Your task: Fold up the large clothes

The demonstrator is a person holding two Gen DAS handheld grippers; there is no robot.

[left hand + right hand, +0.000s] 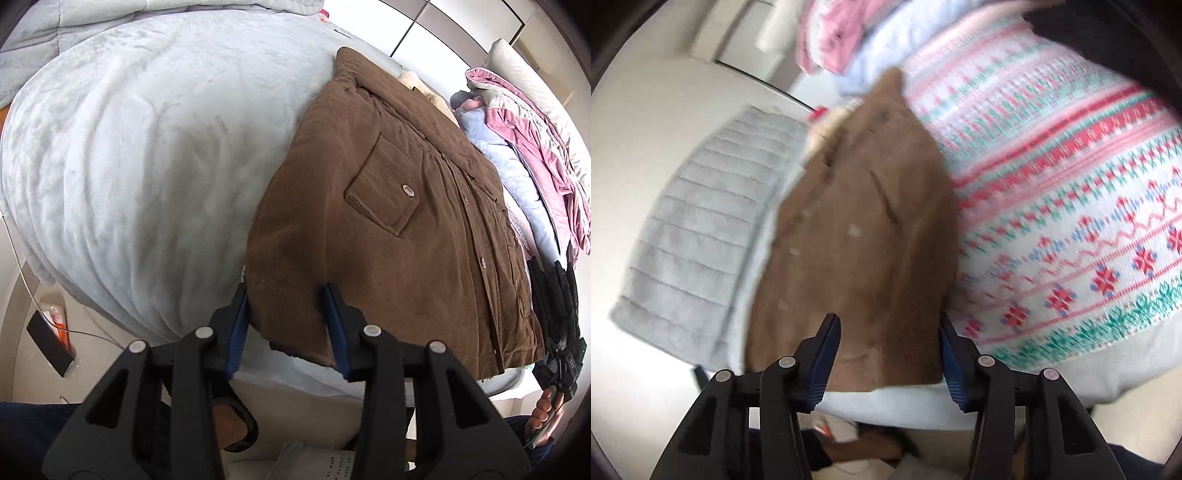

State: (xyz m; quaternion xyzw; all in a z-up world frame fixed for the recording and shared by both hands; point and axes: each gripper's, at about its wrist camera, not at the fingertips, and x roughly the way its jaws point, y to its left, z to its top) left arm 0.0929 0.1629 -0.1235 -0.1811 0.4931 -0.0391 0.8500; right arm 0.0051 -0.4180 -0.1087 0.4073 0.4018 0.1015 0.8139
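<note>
Left claw [286,325]: spread, my jaws straddle the jacket [388,229] hem.
Right claw [890,354]: spread (blurred view).
Risk: jacket sliding off bed [129,147].

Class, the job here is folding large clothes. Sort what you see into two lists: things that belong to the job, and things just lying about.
Belongs to the job:
brown jacket
left gripper, jaws open
right gripper, jaws open

Just lying about:
patterned knit sweater
pink garment
grey quilted blanket
phone on the floor
</note>
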